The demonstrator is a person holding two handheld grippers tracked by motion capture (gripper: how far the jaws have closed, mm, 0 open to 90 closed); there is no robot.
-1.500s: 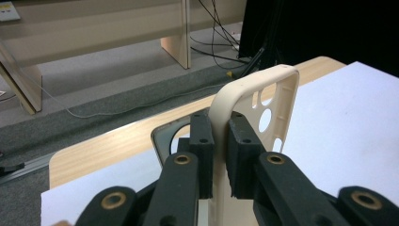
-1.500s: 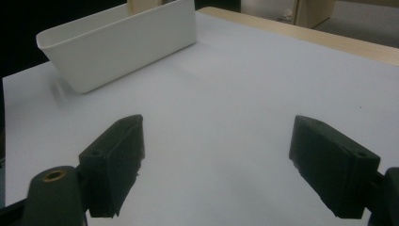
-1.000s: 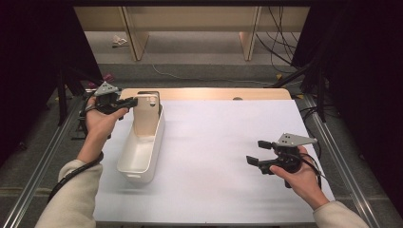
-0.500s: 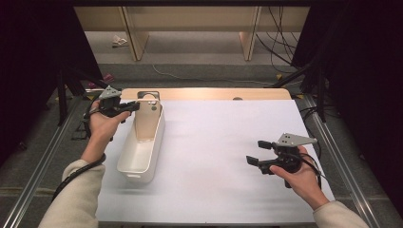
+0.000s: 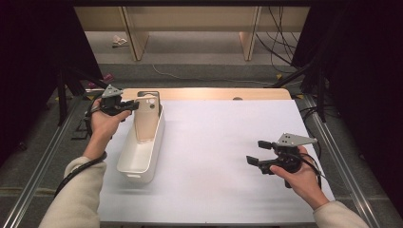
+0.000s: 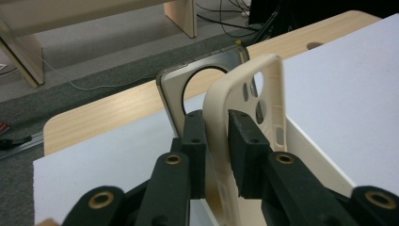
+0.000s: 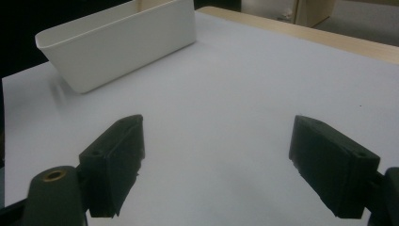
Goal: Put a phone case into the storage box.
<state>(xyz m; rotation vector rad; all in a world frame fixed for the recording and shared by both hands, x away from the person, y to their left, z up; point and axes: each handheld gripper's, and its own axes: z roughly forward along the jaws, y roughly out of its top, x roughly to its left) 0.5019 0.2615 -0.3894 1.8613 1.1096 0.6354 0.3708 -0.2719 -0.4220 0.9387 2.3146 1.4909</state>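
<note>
The cream phone case stands upright at the far end of the white bin, in the upper left of the high view; it is a thin, soft-looking shell with a raised rim and several rounded camera cut-outs near its top; its long side edge sits between the left gripper fingers; just behind it a second, clear case with a dark rim and a large round ring stands likewise upright, leaning against the bin's end wall; the bin is long, narrow, white, resting on the white worktop.
</note>
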